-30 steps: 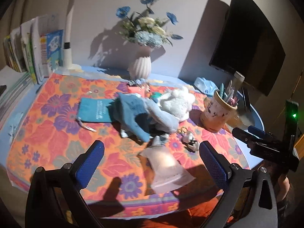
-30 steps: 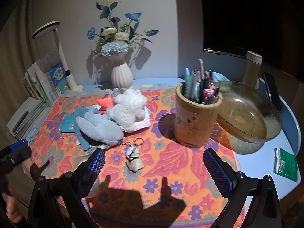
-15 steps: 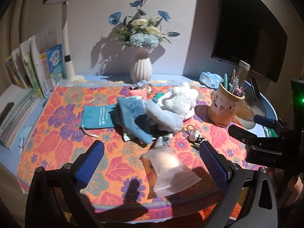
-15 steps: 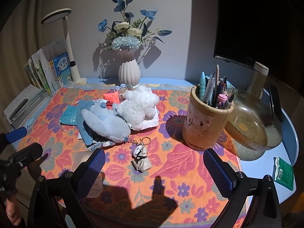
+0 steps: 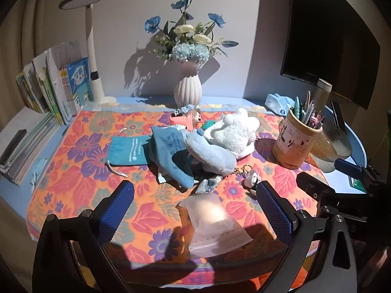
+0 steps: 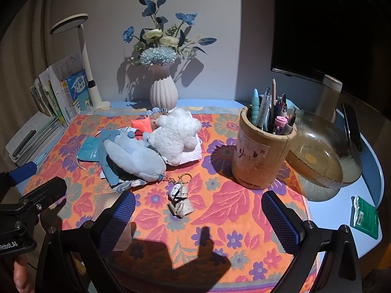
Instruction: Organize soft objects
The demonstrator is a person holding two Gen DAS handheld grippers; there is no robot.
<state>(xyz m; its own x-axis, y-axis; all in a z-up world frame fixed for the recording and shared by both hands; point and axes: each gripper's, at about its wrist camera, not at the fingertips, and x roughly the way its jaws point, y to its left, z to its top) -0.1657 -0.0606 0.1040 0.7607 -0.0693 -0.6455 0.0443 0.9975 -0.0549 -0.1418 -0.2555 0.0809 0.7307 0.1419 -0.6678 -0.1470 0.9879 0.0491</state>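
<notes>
Both views pulled back and raised since a second ago; tabletop (image 5: 14, 131) lower in frame. Left tongs (image 5: 195, 210) spread wide, empty, hovering over translucent pouch (image 5: 212, 222), pouch's long axis running away toward near edge. Right tongs (image 6: 198, 222) likewise released, empty, with keychain doll (image 6: 179, 200) just ahead. Heap at centre: white plush (image 5: 234, 131), pale-blue plush (image 5: 210, 153), teal drawstring bag (image 5: 128, 150). Left tongs nearer the pouch.

Left gripper (image 5: 195, 207) and right gripper (image 6: 198, 222), black angular frames, blue diamond-textured finger pads (image 5: 117, 210), silver screws, white "Robot.AI" lettering
</notes>
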